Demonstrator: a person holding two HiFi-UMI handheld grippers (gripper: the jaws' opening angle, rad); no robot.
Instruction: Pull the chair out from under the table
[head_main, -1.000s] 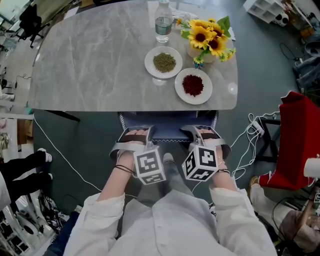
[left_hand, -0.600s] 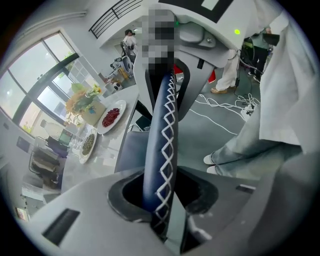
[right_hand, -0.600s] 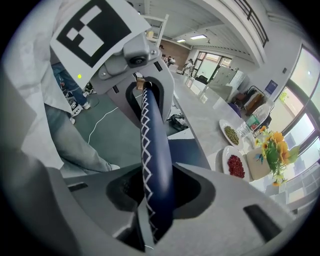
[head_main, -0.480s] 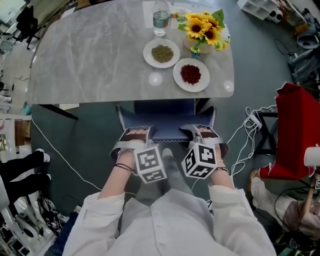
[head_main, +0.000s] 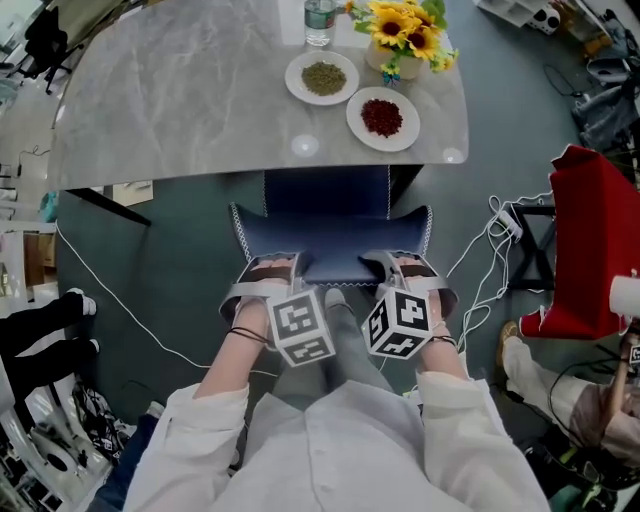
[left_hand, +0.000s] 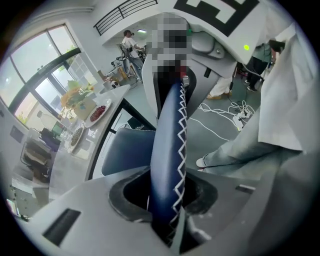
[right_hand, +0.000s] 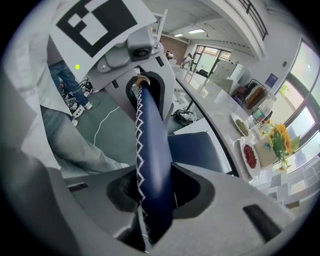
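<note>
The dark blue chair (head_main: 327, 212) with white zigzag stitching stands partly out from under the grey marble table (head_main: 200, 90), and much of its seat shows. My left gripper (head_main: 272, 270) grips the top edge of the backrest at its left end. Its jaws have just been closing further on that padded edge (left_hand: 169, 145), which runs between them. My right gripper (head_main: 405, 266) is shut on the same edge at its right end, with the backrest (right_hand: 152, 145) filling the gap between its jaws. Each gripper shows in the other's view, at the far end of the backrest.
On the table stand a plate of green grains (head_main: 323, 78), a plate of red grains (head_main: 383, 118), sunflowers (head_main: 405, 28) and a water bottle (head_main: 319, 14). White cables (head_main: 490, 270) trail over the floor at right beside a red object (head_main: 590, 250). My legs stand close behind the chair.
The chair has slid out from under the table towards me with both grippers on its backrest. More of the seat shows, and the table has drifted up the head view.
</note>
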